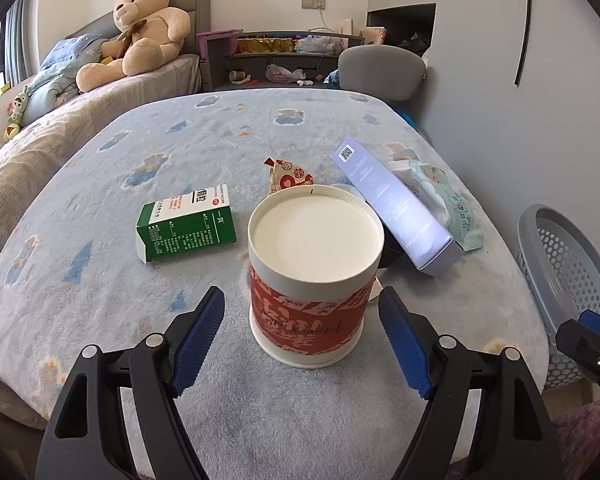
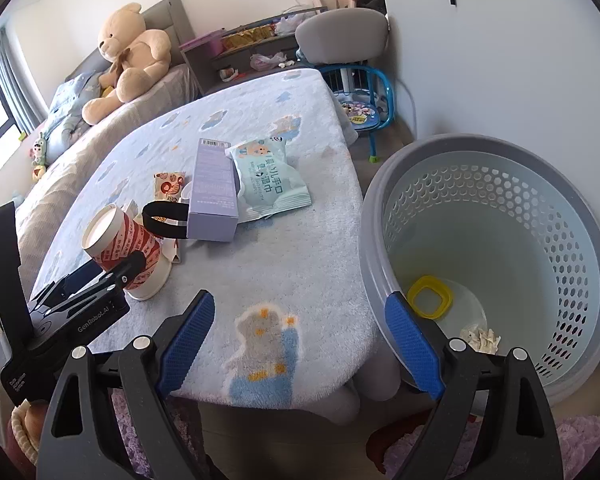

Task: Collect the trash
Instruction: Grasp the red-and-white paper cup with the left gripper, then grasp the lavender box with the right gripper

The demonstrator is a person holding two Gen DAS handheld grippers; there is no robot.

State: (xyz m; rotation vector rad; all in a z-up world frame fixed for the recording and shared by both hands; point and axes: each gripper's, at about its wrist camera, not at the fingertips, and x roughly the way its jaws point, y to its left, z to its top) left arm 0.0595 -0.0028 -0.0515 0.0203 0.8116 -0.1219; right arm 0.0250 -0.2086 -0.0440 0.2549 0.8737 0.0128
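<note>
Low in the frame, the left gripper [image 1: 302,344] gapes wide, empty, flanking an upturned paper cup [image 1: 314,276] on the worktop [image 1: 100,320]; light, crushable, best held gently mid-wall.

In the left wrist view, the upside-down paper cup [image 1: 314,276] hides most of a dark round object behind it. At the right of the frame, the grey basket [image 1: 556,264] is cut off, with the right gripper [image 1: 592,344] covering its lower part. Small box print stays unreadable.
</note>
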